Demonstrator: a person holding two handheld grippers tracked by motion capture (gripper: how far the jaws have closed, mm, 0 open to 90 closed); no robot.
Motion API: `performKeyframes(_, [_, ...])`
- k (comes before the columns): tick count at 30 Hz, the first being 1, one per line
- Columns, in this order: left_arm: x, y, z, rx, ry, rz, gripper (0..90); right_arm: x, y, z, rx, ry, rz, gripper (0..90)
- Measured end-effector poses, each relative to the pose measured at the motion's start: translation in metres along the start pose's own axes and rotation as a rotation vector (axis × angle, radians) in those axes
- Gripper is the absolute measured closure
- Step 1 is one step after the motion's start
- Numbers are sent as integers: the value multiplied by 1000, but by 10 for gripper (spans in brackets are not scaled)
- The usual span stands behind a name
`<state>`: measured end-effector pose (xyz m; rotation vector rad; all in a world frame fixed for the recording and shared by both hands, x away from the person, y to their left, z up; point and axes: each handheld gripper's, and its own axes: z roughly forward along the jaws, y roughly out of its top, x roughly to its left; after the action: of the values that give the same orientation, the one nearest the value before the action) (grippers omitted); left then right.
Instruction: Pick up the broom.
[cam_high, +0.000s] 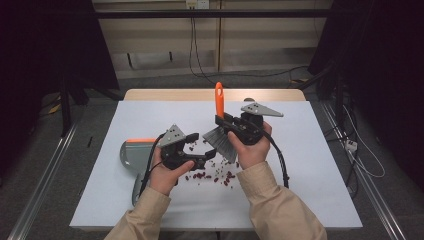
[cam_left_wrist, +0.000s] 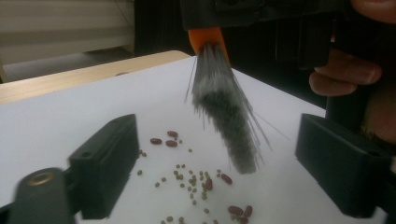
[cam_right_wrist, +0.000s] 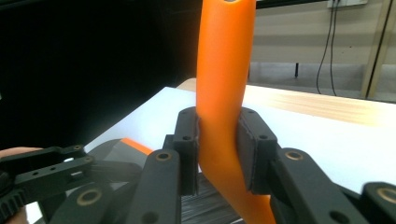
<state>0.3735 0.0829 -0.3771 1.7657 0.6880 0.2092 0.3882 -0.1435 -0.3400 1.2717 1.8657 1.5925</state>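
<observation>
The small hand brush with an orange plastic handle and grey bristles (cam_high: 220, 122) stands near the centre of the high view, handle up and bristles down over the pale table top (cam_high: 310, 165). The right gripper (cam_right_wrist: 218, 154) is clamped on the handle's lower curve, pads pressing from both sides. The brush looks light; its handle is stiff and smooth, so a hold low down, close to the bristle block, should keep it from twisting, while the bristles are soft and will splay under pressure. The left gripper (cam_left_wrist: 215, 163) has its jaws apart with nothing between them, just left of the brush. Scattered red beans and small green seeds (cam_high: 210, 176) lie below centre; they are light and likely to roll. A grey metal dustpan with an orange edge (cam_high: 131, 150) lies at left centre. There is open table to the right and toward the bottom edge, where loose beans could roll off.
</observation>
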Motion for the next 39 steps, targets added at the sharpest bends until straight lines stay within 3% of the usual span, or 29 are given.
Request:
performKeyframes(4, [2,0,5,7,-7,-42,270,5,-2,3,-3,16,1,720])
performKeyframes(9, [5,-2,12,22,-12,-61,378,11,-4,5,-1,37,-8,720])
performKeyframes(12, [6,-3,13,31,-10,-67,559,12,-5,7,4,52,-16,719])
performKeyframes(13, [6,-3,14,36,-11,-67,559,12,-5,7,4,52,-16,719])
performKeyframes(16, [7,-4,14,46,-44,-72,802,14,-6,7,1,56,-29,720])
performKeyframes(17, [6,-3,14,50,-41,-60,824,14,-6,6,-1,64,-20,719])
performKeyframes(18, [5,-3,13,56,-27,-52,835,13,-7,6,0,72,-16,719])
performKeyframes(26, [7,-2,9,61,-33,-61,853,7,-8,3,-5,138,-7,696])
performKeyframes(28, [7,-2,7,58,-32,-58,853,6,-7,2,-7,148,-6,664])
performKeyframes(30, [7,-1,6,53,-38,-64,853,4,-7,1,-5,149,-20,549])
performKeyframes(34, [8,-1,5,49,-44,-65,853,-3,-8,-3,-5,181,-6,428])
performKeyframes(39, [9,0,4,49,-60,-69,853,-16,-12,-11,-18,197,-4,380])
